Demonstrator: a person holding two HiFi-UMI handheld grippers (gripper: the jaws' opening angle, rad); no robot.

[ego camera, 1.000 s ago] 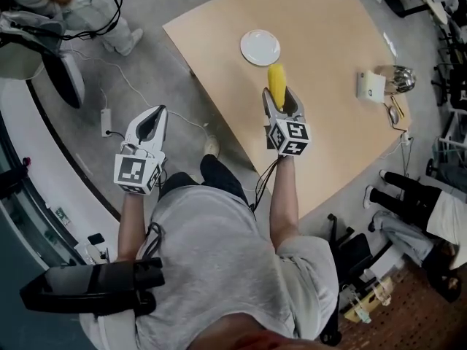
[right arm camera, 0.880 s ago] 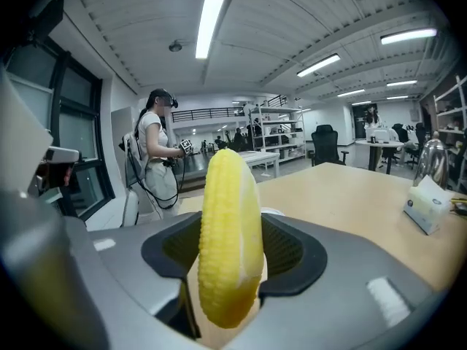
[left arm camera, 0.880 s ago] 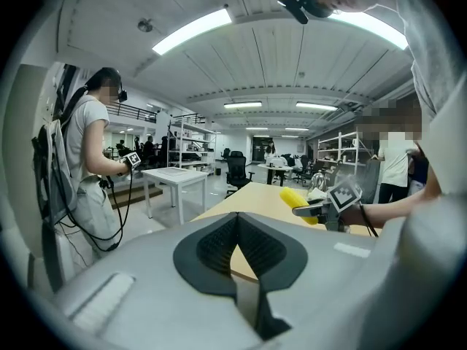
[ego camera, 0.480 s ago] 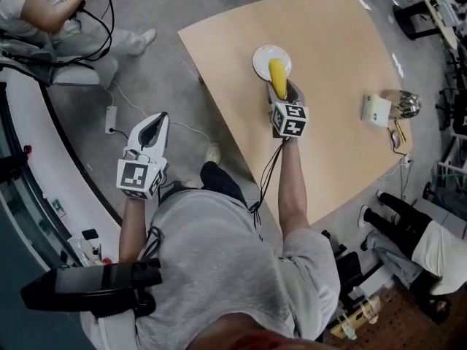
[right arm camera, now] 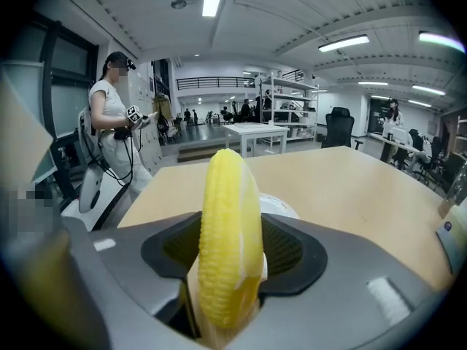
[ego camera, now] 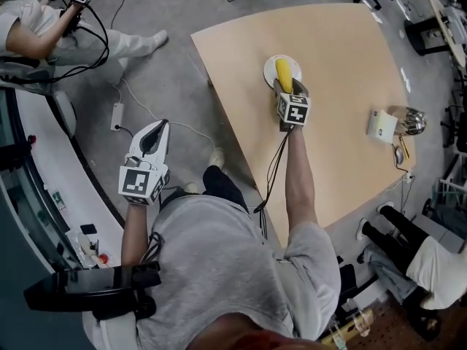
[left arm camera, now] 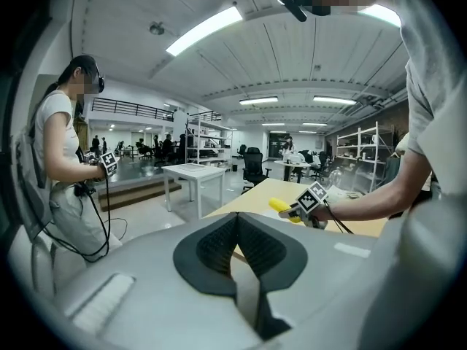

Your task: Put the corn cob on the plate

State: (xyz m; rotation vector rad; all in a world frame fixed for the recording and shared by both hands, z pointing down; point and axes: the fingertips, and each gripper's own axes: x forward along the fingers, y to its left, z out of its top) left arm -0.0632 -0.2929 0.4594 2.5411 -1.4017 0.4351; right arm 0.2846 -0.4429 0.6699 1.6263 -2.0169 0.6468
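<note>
A yellow corn cob is clamped between the jaws of my right gripper, which is shut on it. The cob sticks forward out of the jaws, directly above the small white plate on the wooden table. In the right gripper view only a sliver of the plate shows behind the cob. My left gripper hangs off the table over the grey floor, shut with nothing in it. The left gripper view catches the cob from afar.
A white box and a shiny metal object sit near the table's right edge. A power strip and cables lie on the floor. One person sits at far left; another person's legs show at lower right.
My right gripper has carried the corn cob forward across the table, from short of the plate to above it. The left gripper has barely moved.
</note>
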